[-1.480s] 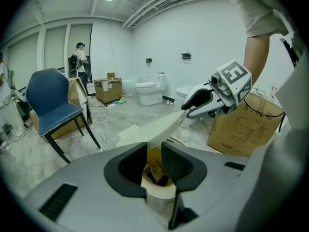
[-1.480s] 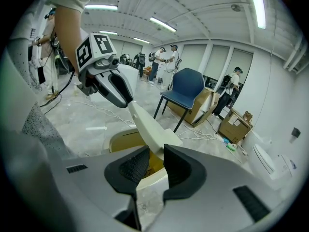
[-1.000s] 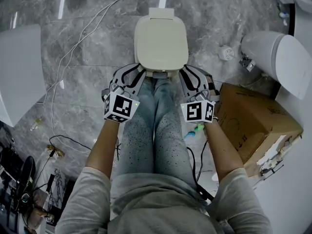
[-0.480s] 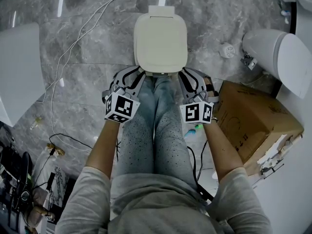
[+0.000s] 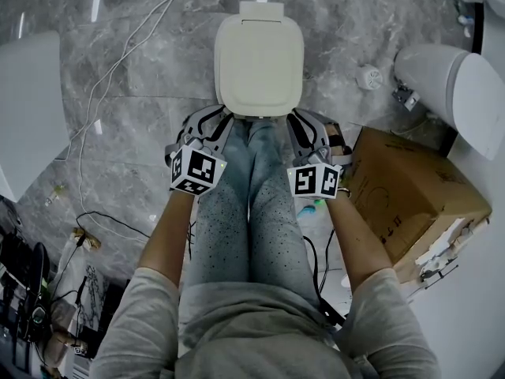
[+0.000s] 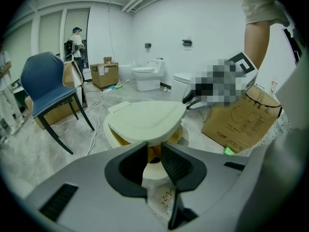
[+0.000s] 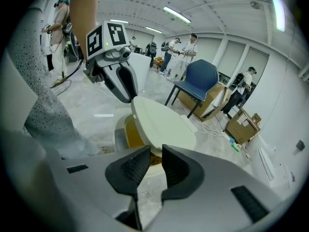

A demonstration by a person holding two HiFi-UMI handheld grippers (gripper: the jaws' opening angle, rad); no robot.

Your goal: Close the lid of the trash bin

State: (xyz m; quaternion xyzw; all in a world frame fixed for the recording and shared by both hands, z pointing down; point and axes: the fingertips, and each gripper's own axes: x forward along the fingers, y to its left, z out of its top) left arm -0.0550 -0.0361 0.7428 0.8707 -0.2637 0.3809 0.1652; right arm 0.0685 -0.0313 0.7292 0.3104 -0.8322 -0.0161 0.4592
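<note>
Fingers [image 6: 179, 167] of the left gripper [image 6: 154, 150] stand slightly apart, clamping nothing, at the near left corner of the trash bin [image 6: 112, 137] just beyond the person's knees. Its lid [image 5: 259, 58] sits ajar; the right gripper [image 7: 155, 153], at the near right corner, has just been narrowing its jaws, nothing pinched between them.
</note>
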